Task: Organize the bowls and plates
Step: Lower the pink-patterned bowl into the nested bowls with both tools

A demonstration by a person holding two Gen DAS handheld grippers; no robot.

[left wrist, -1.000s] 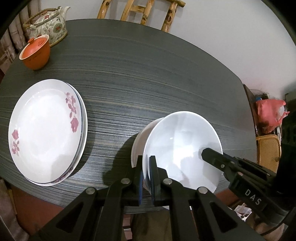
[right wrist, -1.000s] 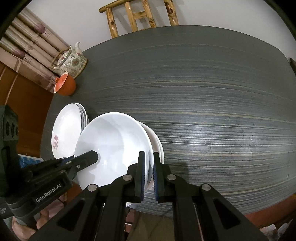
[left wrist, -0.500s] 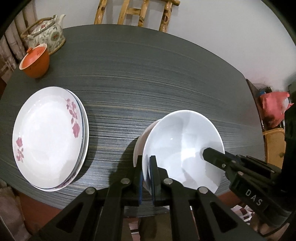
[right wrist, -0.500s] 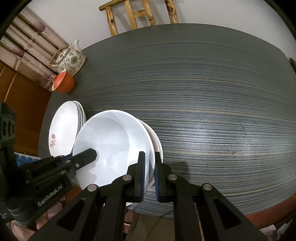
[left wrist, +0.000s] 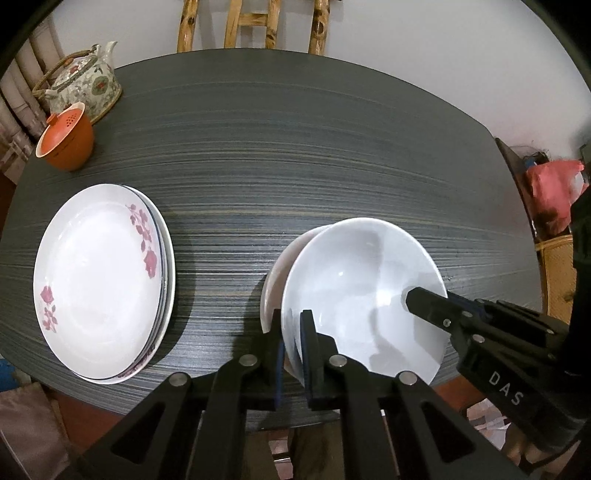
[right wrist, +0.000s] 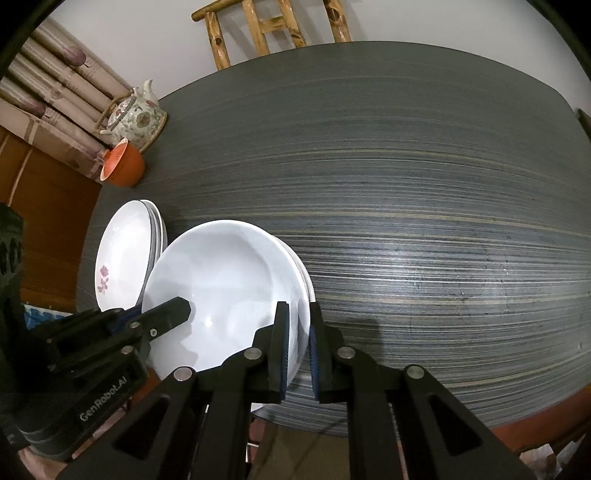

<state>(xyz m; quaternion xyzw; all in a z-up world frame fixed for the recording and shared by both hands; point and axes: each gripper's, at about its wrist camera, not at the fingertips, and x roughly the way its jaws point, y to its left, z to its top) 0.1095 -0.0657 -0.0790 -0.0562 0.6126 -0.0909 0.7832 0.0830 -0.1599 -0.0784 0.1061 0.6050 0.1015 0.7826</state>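
A plain white bowl (left wrist: 362,280) (right wrist: 229,280) lies on top of a small stack of white bowls (left wrist: 273,280) (right wrist: 308,273) near the table's front edge. My left gripper (left wrist: 291,317) (right wrist: 181,306) is shut on its left rim, one pad inside and one outside. On the opposite rim my right gripper (right wrist: 297,308) (left wrist: 424,301) is shut the same way. Both grips look light, with a thin sliver showing beside the rim. To the left sits a stack of flowered plates (left wrist: 96,284) (right wrist: 122,258).
The dark striped table (left wrist: 295,147) carries a flowered teapot (left wrist: 85,81) and an orange lidded cup (left wrist: 66,142) at its far left. A wooden chair (left wrist: 255,22) stands behind it. A red bag (left wrist: 554,192) lies off the right edge.
The pads of both grippers have eased apart a little around the bowl's rim. The left view has tipped and rolled slightly. The bowl stays on the stack.
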